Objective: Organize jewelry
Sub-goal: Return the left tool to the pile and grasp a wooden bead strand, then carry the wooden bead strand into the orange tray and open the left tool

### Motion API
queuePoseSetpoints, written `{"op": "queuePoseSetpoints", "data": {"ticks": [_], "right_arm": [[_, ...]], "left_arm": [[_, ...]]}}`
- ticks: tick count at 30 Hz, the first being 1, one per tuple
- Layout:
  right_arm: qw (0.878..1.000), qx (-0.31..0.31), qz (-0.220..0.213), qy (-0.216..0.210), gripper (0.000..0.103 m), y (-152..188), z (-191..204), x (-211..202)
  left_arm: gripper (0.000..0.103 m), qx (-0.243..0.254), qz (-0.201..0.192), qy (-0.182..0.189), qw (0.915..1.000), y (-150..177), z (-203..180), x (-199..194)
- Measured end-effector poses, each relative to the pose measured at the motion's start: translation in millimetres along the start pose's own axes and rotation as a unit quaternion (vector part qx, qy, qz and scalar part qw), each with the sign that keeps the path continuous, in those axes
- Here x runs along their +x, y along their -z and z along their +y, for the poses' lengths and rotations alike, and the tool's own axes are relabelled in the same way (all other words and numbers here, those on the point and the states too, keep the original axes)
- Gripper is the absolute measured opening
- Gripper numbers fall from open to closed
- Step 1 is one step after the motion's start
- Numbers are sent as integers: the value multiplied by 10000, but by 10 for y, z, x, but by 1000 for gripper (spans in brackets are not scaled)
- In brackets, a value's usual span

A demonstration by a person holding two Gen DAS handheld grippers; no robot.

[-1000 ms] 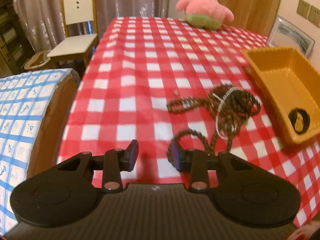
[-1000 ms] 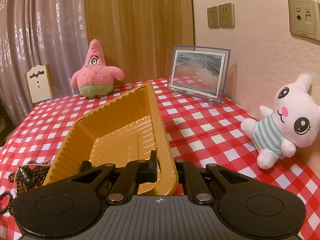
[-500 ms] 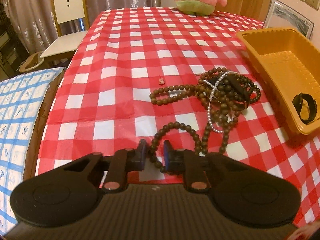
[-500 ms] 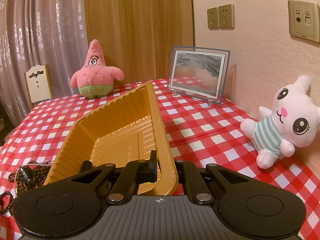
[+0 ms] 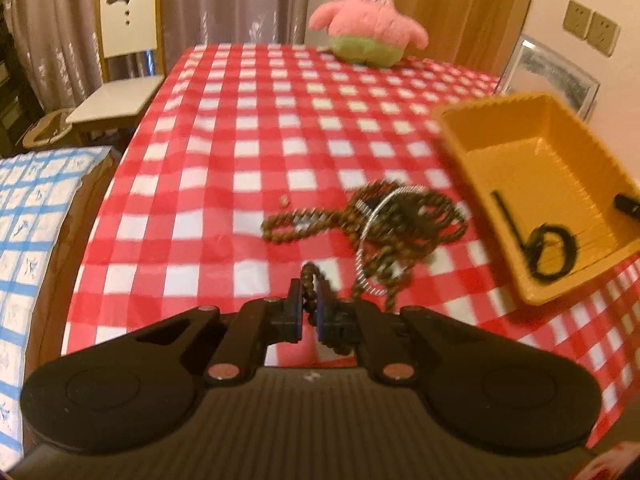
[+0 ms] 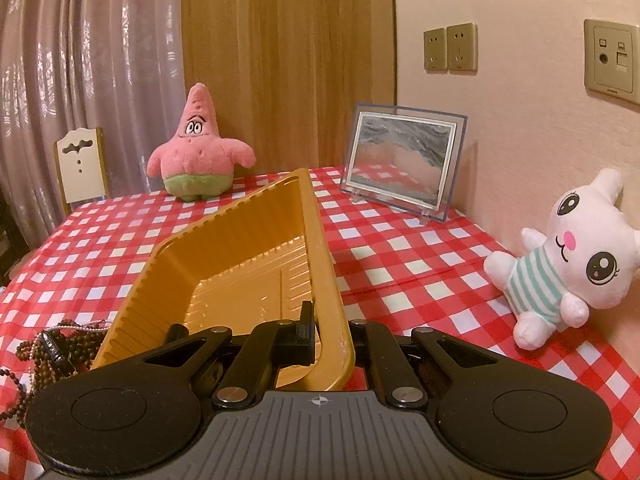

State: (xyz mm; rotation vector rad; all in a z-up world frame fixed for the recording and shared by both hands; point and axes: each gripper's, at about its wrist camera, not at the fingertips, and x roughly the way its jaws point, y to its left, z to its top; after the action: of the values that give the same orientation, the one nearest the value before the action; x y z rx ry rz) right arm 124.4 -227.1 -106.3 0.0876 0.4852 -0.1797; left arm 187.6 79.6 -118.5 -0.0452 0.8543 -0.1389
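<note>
A tangle of brown bead necklaces (image 5: 404, 220) with a thin silvery chain (image 5: 370, 228) lies on the red-checked tablecloth. One brown bead strand (image 5: 310, 280) runs from it up into my left gripper (image 5: 309, 304), which is shut on that strand. To the right stands the orange tray (image 5: 532, 160) with a black band (image 5: 554, 252) inside. In the right wrist view my right gripper (image 6: 332, 320) is shut on the near rim of the orange tray (image 6: 248, 248); its right finger is hidden behind the wall. The bead pile (image 6: 52, 344) lies left of the tray.
A pink star plush (image 5: 368, 36) sits at the table's far edge. A white bunny plush (image 6: 568, 256) and a framed picture (image 6: 402, 160) stand along the right wall. A white chair (image 5: 124, 60) and a blue-checked surface (image 5: 28, 208) lie off the table's left edge.
My left gripper has closed on a loop of the brown bead strand and risen with it, drawing the strand out of the pile. The right gripper has kept its grip on the tray rim.
</note>
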Motion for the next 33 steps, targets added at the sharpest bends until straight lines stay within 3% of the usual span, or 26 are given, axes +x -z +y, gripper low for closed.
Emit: {"op": "queuePoseSetpoints", "data": {"ticks": [6,15,25,33], "right_arm": [[9999,12,-95,47,6,5,23,-4],[9993,37,-364,29,6,9,92,-21],[9995,99,-306,-2,6,10,77,-2],[9996,141,-239,-14,6,15,60,8]], "left_arm": [[5,113,-348,338,9988,-196,-213,-208],[5,436,-571,943,9930,-400,-704,-209],[5,787,-597,1714,9802,-522,-1301,-73],[5,898,-405,2424,9652,-547,-1779,162]]}}
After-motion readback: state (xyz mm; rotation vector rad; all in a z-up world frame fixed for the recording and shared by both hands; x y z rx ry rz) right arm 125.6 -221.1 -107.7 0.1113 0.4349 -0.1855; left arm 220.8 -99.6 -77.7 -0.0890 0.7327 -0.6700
